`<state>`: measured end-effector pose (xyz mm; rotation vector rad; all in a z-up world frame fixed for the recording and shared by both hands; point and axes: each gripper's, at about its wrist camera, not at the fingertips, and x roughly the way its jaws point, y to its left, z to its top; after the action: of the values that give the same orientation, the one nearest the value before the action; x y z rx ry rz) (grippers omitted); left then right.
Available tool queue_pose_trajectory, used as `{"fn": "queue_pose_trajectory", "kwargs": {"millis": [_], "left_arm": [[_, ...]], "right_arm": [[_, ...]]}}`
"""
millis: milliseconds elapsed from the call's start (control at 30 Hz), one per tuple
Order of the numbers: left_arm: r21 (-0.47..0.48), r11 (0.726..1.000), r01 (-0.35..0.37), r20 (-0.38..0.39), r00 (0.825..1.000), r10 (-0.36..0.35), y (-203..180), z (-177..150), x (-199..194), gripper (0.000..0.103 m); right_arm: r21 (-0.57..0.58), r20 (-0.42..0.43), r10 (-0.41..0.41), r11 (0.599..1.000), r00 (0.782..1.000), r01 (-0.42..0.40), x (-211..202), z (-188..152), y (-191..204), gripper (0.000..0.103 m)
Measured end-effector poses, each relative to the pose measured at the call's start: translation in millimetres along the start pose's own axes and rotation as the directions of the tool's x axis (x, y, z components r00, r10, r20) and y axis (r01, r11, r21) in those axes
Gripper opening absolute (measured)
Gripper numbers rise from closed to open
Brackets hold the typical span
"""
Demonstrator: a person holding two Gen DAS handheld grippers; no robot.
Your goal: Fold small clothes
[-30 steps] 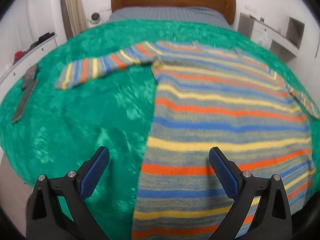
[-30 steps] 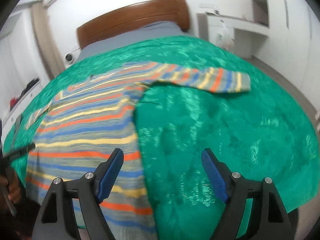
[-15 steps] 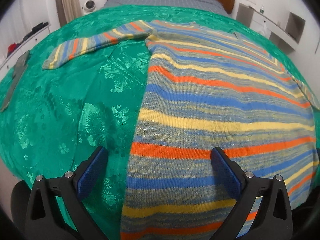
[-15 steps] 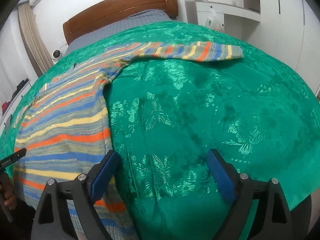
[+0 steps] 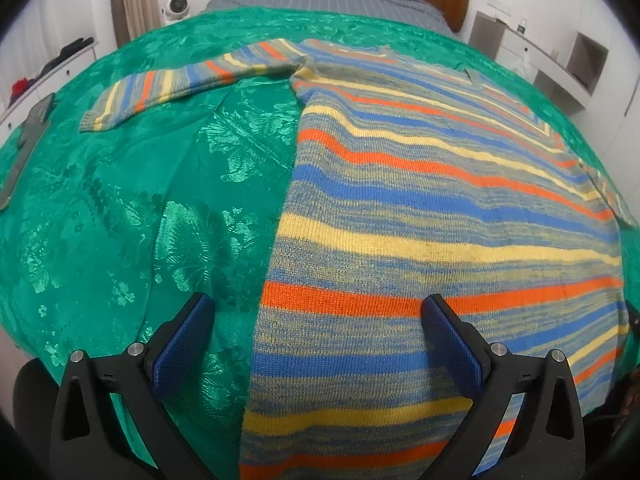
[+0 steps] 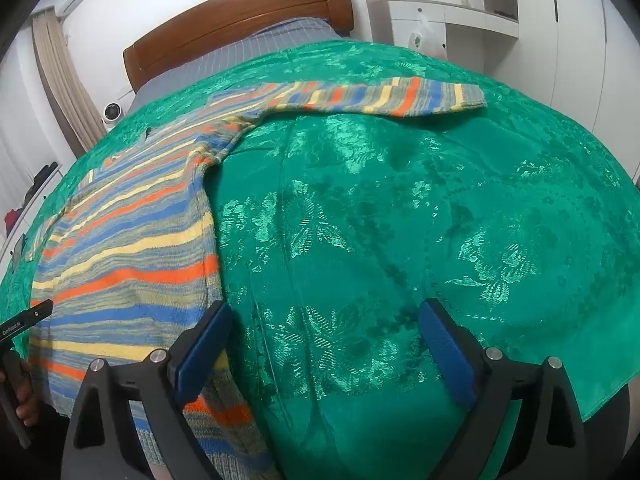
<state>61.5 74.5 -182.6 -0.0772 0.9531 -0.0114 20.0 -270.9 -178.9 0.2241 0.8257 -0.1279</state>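
Both claws (left point(image 5: 316, 320), right point(image 6: 324, 328)) gape over the striped sweater's point(image 5: 440, 208) side edges on green bedspread point(image 6: 400, 220).

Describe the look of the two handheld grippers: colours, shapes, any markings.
Both the left gripper and right gripper have black triangular-framed arms with silver bolts and blue textured pads. The right wrist view shows small white lettering, too small to read, on the left gripper's black body.

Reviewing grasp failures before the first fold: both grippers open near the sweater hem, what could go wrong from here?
1. The left gripper straddles the striped sweater edge, so closing may pinch the green bedspread too.
2. The right gripper sits mostly over bedspread, with only its left finger at the sweater side seam; it may miss the knit.
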Motion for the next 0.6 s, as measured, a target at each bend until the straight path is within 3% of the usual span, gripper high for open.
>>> {"fn": "queue_pose_trajectory", "kwargs": {"millis": [600], "left_arm": [[0.034,0.999,-0.01,0.005,1.0,0.01,-4.1,-1.5,-0.5,0.103]], "right_arm": [[-0.012,0.001,-0.01,1.0,1.0,0.01,1.5,-1.5,2.8,0.096]]}}
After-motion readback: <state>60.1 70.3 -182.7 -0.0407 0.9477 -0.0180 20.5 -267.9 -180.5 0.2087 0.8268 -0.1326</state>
